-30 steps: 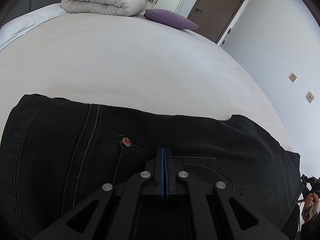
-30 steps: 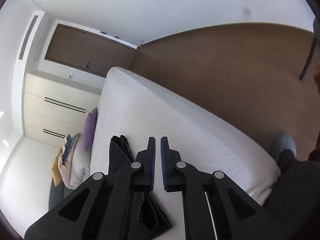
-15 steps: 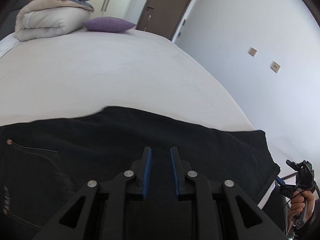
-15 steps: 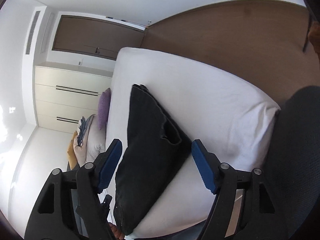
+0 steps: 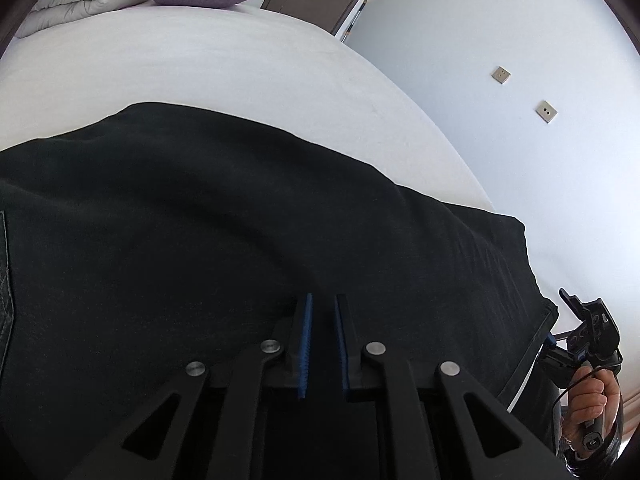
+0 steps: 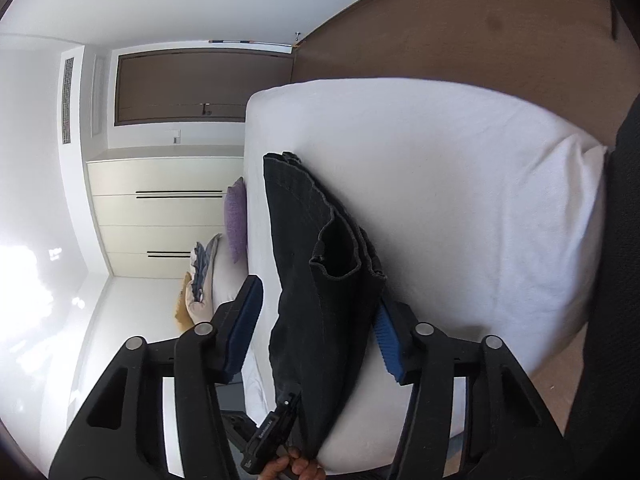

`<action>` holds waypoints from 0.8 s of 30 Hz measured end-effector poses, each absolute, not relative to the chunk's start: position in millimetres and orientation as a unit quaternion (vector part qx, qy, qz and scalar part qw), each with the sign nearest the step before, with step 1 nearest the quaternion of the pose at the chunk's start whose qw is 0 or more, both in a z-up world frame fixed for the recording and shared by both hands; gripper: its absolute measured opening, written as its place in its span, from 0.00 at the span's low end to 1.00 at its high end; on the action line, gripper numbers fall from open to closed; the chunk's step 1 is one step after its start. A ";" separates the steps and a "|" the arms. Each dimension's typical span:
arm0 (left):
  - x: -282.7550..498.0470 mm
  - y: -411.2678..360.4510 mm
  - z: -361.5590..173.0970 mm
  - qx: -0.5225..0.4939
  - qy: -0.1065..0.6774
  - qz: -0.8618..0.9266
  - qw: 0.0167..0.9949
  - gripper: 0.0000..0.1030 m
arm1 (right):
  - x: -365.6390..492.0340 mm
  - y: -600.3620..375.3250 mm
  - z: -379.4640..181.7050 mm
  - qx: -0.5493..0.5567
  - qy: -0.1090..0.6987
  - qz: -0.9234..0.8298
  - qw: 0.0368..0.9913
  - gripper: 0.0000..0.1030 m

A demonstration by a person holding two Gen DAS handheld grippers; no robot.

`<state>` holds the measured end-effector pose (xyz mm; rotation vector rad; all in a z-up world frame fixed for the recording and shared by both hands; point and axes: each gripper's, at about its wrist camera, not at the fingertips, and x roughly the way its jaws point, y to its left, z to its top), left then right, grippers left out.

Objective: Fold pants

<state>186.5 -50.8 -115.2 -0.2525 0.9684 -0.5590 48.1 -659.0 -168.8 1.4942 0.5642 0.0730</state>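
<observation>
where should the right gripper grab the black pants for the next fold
Probably at the hem end of the folded black denim pants, the layered cuffs nearest the right gripper. Come in along the white bed from that end, one finger on each side of the stack: the open fingers already straddle it, and the cuff edges bunch into a thick, pinchable lip there.

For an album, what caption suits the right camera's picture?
Open right gripper straddling black pants on a white bed.
</observation>
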 end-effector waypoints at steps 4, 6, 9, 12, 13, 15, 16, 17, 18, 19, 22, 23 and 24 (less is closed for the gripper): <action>185.3 -49.8 -118.3 -0.124 0.458 -0.266 0.839 0.12 | 58.5 -656.8 -175.2 0.674 0.248 0.031 0.696 0.31; 186.2 -46.6 -119.6 -0.131 0.459 -0.266 0.837 0.12 | 57.6 -658.7 -176.6 0.682 0.239 0.032 0.691 0.30; 186.0 -45.2 -120.3 -0.135 0.460 -0.265 0.837 0.12 | 55.9 -659.6 -177.6 0.684 0.233 0.031 0.691 0.24; 185.1 -43.8 -121.2 -0.135 0.460 -0.265 0.837 0.11 | 60.3 -661.6 -182.4 0.677 0.245 0.020 0.694 0.10; 185.1 -43.8 -121.4 -0.136 0.460 -0.266 0.836 0.11 | 61.1 -661.6 -184.2 0.678 0.244 0.020 0.693 0.09; 184.5 -42.1 -121.6 -0.138 0.460 -0.266 0.836 0.11 | 63.3 -660.5 -180.8 0.666 0.248 0.017 0.703 0.09; 184.0 -41.3 -122.1 -0.139 0.460 -0.266 0.836 0.11 | 64.6 -659.9 -178.3 0.659 0.252 0.014 0.709 0.09; 183.9 -41.0 -122.3 -0.141 0.460 -0.266 0.835 0.11 | 62.4 -660.1 -174.8 0.653 0.256 0.012 0.713 0.09; 183.8 -40.8 -122.5 -0.143 0.460 -0.266 0.835 0.10 | 63.9 -659.6 -173.3 0.648 0.259 0.009 0.716 0.09; 183.7 -40.6 -122.4 -0.145 0.460 -0.266 0.835 0.10 | 65.6 -658.6 -170.4 0.640 0.264 0.005 0.722 0.09; 183.2 -36.0 -122.8 -0.151 0.459 -0.268 0.833 0.10 | 72.9 -654.0 -158.7 0.607 0.278 -0.008 0.744 0.09; 182.9 -35.3 -122.1 -0.153 0.459 -0.268 0.833 0.10 | 74.1 -651.1 -151.4 0.590 0.283 -0.012 0.756 0.09; 182.8 -34.1 -122.0 -0.157 0.458 -0.269 0.833 0.10 | 78.1 -645.4 -141.2 0.564 0.289 -0.012 0.773 0.09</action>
